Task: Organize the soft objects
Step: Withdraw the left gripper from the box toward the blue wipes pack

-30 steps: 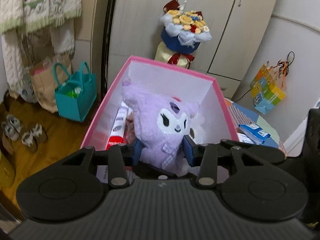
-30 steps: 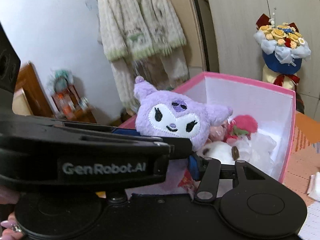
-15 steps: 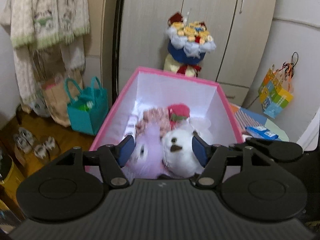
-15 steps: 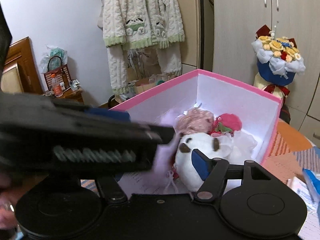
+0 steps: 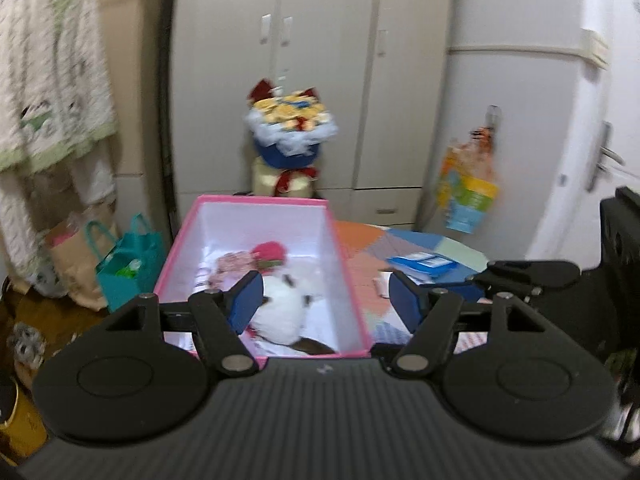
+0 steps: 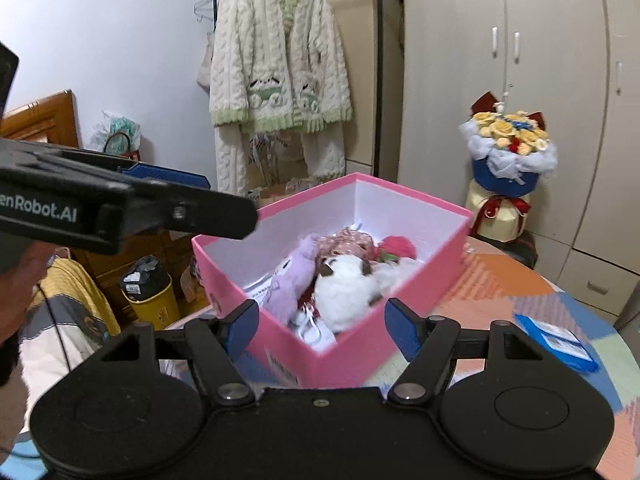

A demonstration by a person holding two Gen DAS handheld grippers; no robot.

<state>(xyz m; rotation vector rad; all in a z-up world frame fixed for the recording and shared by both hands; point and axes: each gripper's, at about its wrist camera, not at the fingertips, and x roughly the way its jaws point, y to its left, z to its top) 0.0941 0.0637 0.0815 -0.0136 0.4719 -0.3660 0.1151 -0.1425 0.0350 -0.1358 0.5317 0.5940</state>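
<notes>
Fingers of our left gripper [image 5: 324, 300] and right gripper [image 6: 322, 328] have just spread, holding nothing; purple plush [image 6: 290, 280] lies inside the pink box [image 6: 348, 344].

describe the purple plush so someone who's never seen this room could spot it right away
Find the pink box on the patchwork-covered table; soft toys are piled inside. The purple plush lies on the side nearer the hanging cardigan, beside a white plush. It is the only lilac toy there.
</notes>
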